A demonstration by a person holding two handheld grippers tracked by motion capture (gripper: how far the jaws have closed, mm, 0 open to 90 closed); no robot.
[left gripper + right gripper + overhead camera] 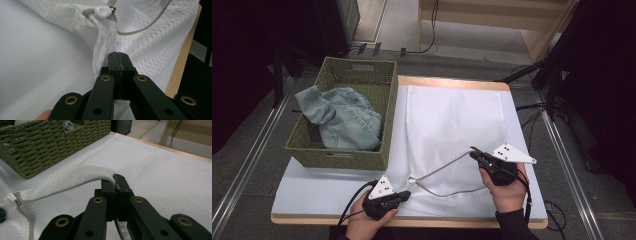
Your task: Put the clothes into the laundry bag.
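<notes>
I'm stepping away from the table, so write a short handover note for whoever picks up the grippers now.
Left gripper: shut on the mesh bag's near edge, just below the cord stopper.
Right gripper: shut on the bag's hem, lifted and pulled to the right, opening its mouth.
Things: bag lies flat on the table; drawstring loops loose beside the stopper. Jeans sit in the green basket at left.
Done: both grips set on the bag's opening.
Left: probably widen the mouth and get the jeans in; nothing is in the bag that I can see.

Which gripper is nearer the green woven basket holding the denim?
Left. The left gripper sits just below the green woven basket; the right gripper is farther across the white mesh bag.
</notes>
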